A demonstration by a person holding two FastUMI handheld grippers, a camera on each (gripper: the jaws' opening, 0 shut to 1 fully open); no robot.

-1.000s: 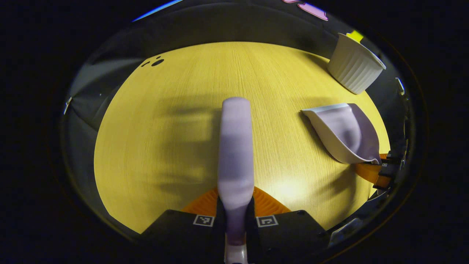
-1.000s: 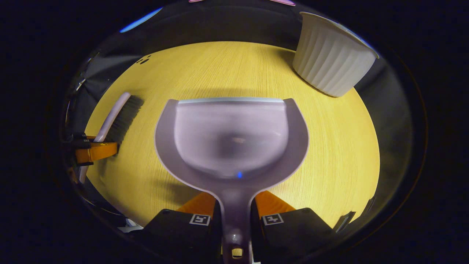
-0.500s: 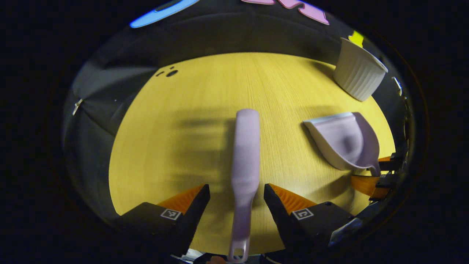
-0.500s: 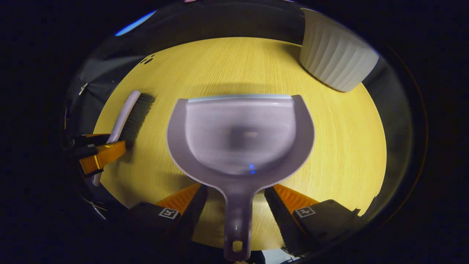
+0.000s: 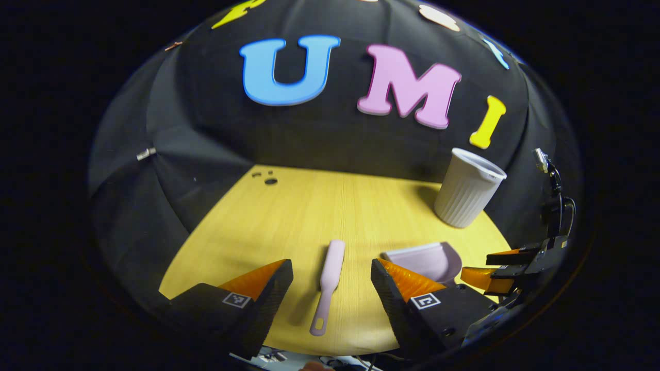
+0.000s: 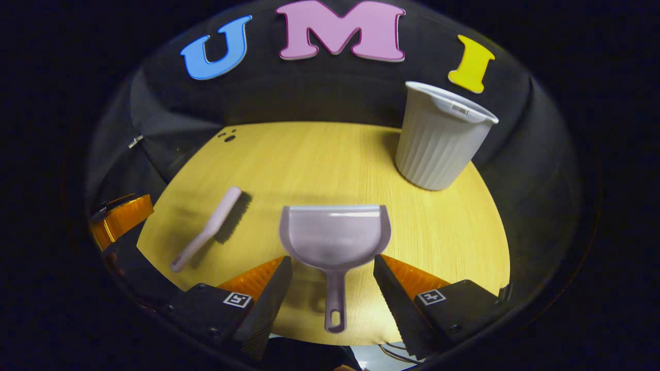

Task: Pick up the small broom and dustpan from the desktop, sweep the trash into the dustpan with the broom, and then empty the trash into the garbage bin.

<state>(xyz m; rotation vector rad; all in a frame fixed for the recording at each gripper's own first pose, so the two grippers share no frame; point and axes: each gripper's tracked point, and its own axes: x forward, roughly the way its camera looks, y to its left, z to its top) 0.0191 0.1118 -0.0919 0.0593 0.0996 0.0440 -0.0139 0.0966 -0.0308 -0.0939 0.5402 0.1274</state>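
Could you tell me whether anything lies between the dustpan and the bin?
Nothing visible does. In the right gripper view the dustpan lies flat on the table, with bare wood between it and the bin. The broom lies off to its side.

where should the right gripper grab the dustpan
Grip the dustpan by its narrow handle, coming from the near edge of the table. The handle points straight back between the open right gripper fingers, and the pan lies flat with its wide mouth facing away, too broad to pinch. A straight push forward, then closing across the handle, likely gives a firm hold.
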